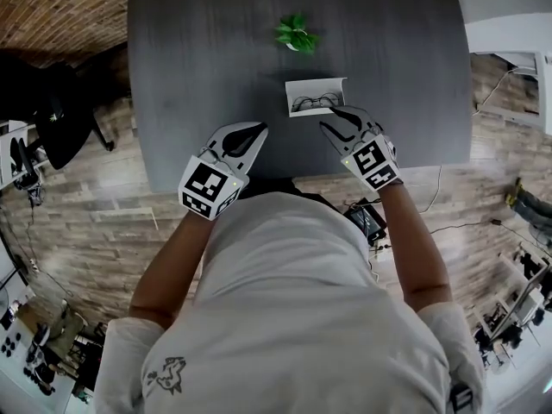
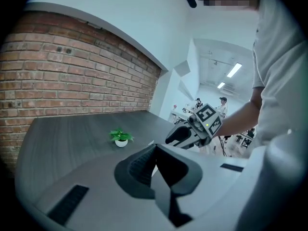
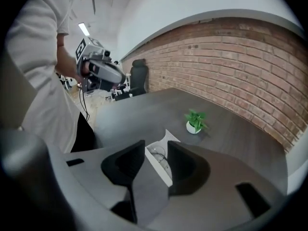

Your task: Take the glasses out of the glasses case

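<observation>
Reach step: glasses not yet lifted out.
On the dark grey table, the open white rectangular case sits just beyond your right gripper, jaws apart and empty. Your left gripper looks pinched together. Next, gently pinch the thin dark-framed glasses lying inside.

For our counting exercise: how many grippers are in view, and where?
2. The left gripper is over the near edge of the table, left of the glasses case; the right gripper is by its near right corner.
</observation>
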